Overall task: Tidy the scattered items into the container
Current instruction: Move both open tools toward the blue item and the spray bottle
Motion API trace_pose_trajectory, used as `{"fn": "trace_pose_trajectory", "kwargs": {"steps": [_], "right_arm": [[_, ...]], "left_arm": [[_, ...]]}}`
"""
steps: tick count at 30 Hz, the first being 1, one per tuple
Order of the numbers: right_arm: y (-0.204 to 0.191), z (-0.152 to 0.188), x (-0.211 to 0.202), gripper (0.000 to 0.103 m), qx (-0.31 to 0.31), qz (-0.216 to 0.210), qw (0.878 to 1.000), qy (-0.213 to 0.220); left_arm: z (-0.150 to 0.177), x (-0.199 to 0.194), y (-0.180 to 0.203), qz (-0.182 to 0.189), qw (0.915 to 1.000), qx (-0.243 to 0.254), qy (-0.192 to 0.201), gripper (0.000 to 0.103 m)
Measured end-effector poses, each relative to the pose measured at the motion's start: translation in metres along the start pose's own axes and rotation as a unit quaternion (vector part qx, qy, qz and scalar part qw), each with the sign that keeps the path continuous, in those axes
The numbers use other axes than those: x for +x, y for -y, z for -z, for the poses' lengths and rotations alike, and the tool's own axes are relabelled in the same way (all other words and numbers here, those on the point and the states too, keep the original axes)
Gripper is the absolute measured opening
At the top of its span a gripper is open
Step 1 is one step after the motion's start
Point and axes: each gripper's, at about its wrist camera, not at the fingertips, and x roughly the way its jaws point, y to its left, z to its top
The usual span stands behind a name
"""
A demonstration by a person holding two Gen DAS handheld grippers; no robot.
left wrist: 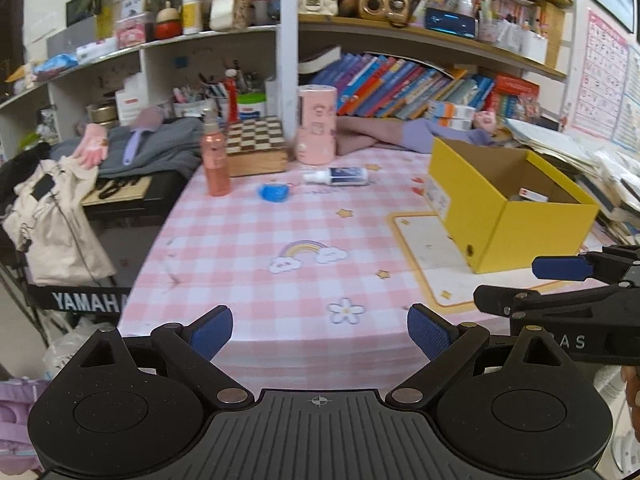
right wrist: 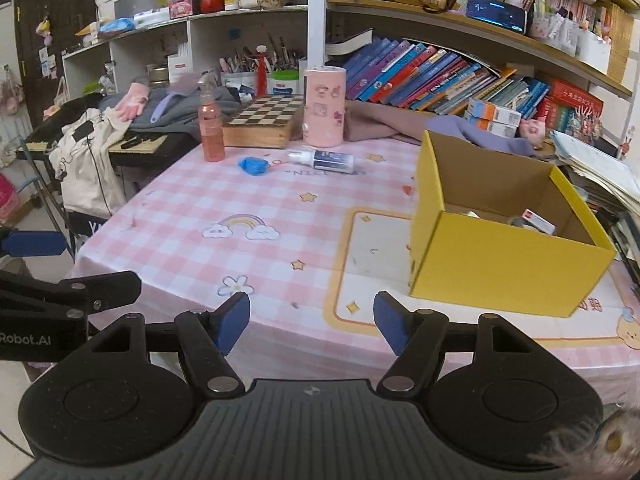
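A yellow cardboard box (left wrist: 496, 220) (right wrist: 504, 276) stands open on the right of the pink checked table (left wrist: 260, 240) (right wrist: 280, 200), with a small red-and-white carton (right wrist: 538, 220) and other small items inside. A white and blue bottle (left wrist: 338, 176) (right wrist: 326, 159) lies on its side at the far end. A crumpled blue item (left wrist: 273, 192) (right wrist: 253, 165) lies beside it. A pink spray bottle (left wrist: 215, 160) (right wrist: 211, 126) stands at the far left. My left gripper (left wrist: 320, 330) and right gripper (right wrist: 312, 322) are both open and empty, at the table's near edge.
A pink cylinder (left wrist: 316, 124) (right wrist: 324, 106) and a chessboard box (left wrist: 256, 144) (right wrist: 262, 122) stand at the back. Clothes, a keyboard (left wrist: 88, 300) and a white bag (left wrist: 52, 220) crowd the left. Bookshelves rise behind; papers (right wrist: 600, 172) pile at the right.
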Motion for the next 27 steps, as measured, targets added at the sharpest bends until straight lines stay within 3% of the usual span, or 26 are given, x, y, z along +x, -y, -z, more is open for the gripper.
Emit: {"fn": "trace_pose_trajectory", "kwargs": {"steps": [12,27], "right_arm": [[0.007,-0.038,0.045,0.067,0.011,-0.007,1.000,0.013],[0.022,-0.095,0.126,0.070,0.008,-0.016,1.000,-0.006]], "left_arm": [[-0.023,0.020,-0.017,-0.052,0.9984,0.000,0.023,0.096],[-0.066,0.095,-0.024,-0.060,0.9981,0.000,0.012,0.096]]}}
